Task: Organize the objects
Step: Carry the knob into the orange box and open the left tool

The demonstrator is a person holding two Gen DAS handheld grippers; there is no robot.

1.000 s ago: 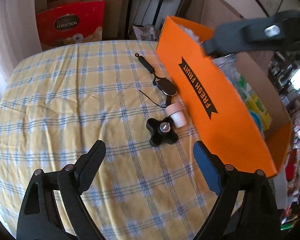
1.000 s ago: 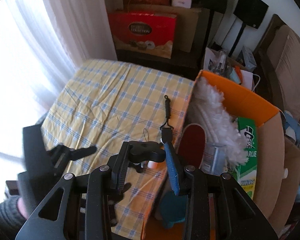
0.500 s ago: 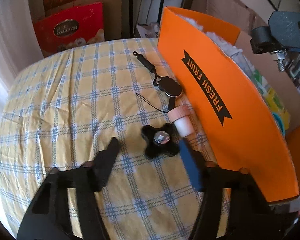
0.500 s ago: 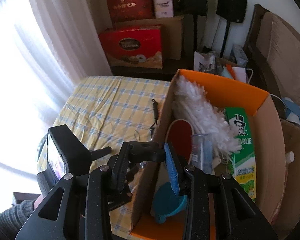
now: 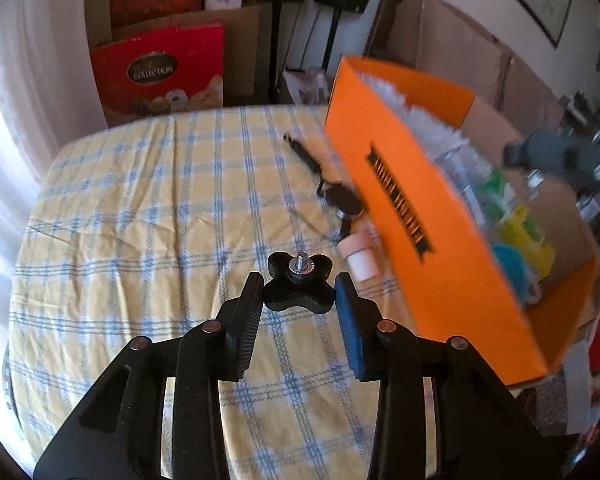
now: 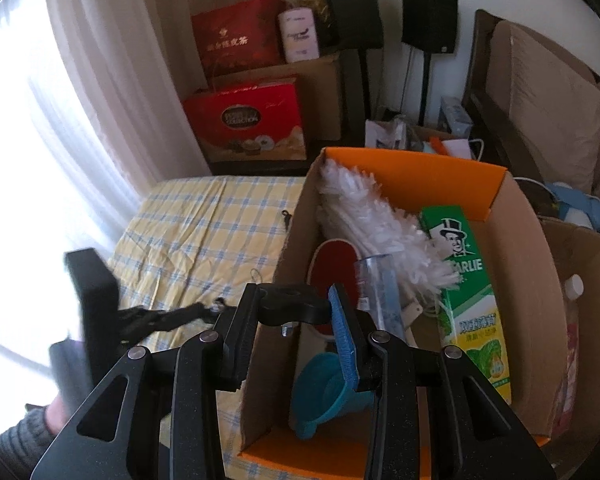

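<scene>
We see the left gripper (image 5: 298, 294) angled down over the checked tablecloth (image 5: 140, 220), its jaws just closed onto a black star knob (image 5: 299, 286) beside the orange box (image 5: 420, 216). The right gripper (image 6: 290, 312), also tilted down, pinches a second star knob (image 6: 292, 304) over the box's near wall, above a teal funnel (image 6: 320, 392).

The left gripper (image 5: 298, 292) tilts down toward the table, its jaws just closing, pads clamped on a black star knob (image 5: 299, 287). The right gripper (image 6: 294, 308) angles down too, pinching a second knob (image 6: 290, 304).
</scene>
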